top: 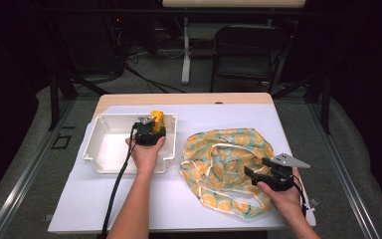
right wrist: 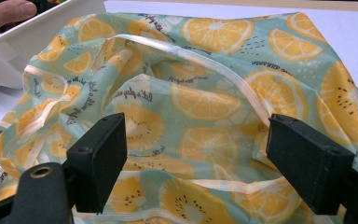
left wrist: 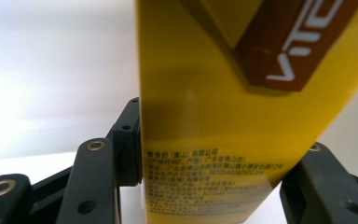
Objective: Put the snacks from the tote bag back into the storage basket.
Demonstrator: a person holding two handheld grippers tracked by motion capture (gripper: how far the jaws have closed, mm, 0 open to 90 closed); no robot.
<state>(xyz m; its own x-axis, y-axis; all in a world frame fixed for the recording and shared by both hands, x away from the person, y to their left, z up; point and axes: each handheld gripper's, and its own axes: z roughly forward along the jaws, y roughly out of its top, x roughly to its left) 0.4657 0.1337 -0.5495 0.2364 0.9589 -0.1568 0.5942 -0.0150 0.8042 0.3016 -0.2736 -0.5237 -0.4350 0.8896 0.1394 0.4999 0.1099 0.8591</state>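
A yellow carton [top: 157,119] with a brown logo and small print stands upright at the right end of a white plastic tray [top: 92,149]. My left gripper [top: 153,127] is shut on it. In the left gripper view both pads press the sides of the carton [left wrist: 223,93], which sits in my left gripper [left wrist: 221,149]. A crumpled teal cloth bag [top: 224,159] printed with orange slices lies to the right of the tray. My right gripper [top: 256,168] rests at its near right edge, open. Its jaws [right wrist: 196,154] stand wide apart over the bag's fabric [right wrist: 205,93] and pale trim, gripping nothing.
A white mat [top: 129,204] covers the wooden table [top: 179,98]. The tray's corner [right wrist: 37,37] and the fingers of the other hand [right wrist: 9,11] appear beyond the bag. A dark chair [top: 246,50] and table legs stand on the floor behind.
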